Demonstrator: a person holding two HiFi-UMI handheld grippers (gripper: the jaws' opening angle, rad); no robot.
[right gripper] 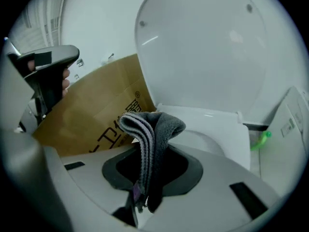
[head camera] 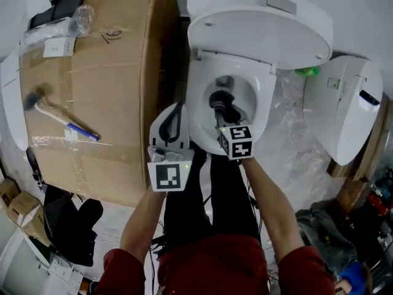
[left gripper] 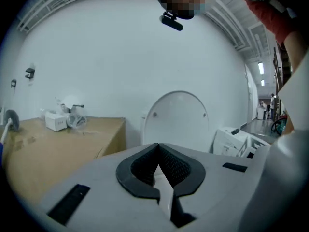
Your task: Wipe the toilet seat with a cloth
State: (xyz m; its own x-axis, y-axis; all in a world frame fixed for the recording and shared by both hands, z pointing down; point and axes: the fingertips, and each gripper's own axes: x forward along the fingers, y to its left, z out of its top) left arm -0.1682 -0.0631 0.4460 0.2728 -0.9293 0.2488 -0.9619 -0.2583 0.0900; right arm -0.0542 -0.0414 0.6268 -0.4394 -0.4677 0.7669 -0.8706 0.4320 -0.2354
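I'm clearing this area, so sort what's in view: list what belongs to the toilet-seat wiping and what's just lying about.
Job in hand: folded grey cloth, gripped by the right gripper; white toilet seat; raised white lid.
Lying about: large brown cardboard box; wooden-handled hammer on it; second white toilet; clear plastic sheeting.

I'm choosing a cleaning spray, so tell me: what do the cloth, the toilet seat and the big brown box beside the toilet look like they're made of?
Cloth: soft grey microfibre or terry, judging by its fuzzy nap and ribbed folded edges; the exact fibre is unclear.
Toilet seat: probably hard plastic, glossy white, given its smooth sheen.
Box: matt brown cardboard, by its dull flat face and folded edges.
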